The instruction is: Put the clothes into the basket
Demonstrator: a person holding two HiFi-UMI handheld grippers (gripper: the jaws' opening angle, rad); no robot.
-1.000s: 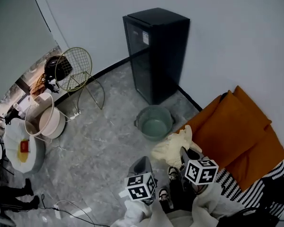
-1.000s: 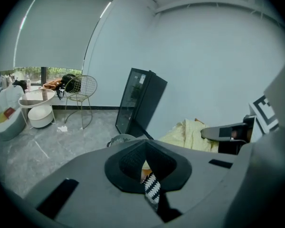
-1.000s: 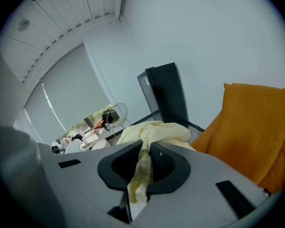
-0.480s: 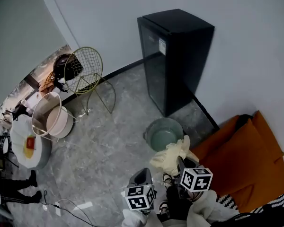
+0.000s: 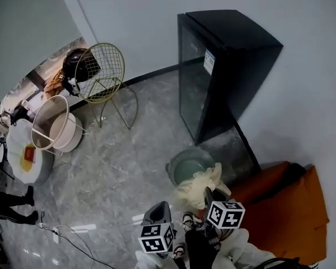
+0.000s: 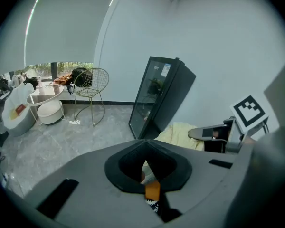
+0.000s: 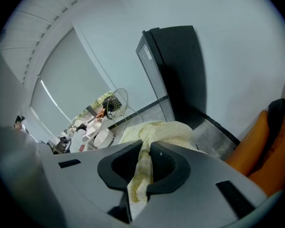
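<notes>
Beside the black fridge point(image 5: 224, 66), the right gripper point(image 7: 141, 172) is clamped on a pale yellow cloth point(image 7: 156, 132), which hangs just beside the green tub point(image 5: 187, 164), not yet in it. Lowering and releasing it are left. The left gripper point(image 6: 149, 175) has its jaws together, empty.
</notes>
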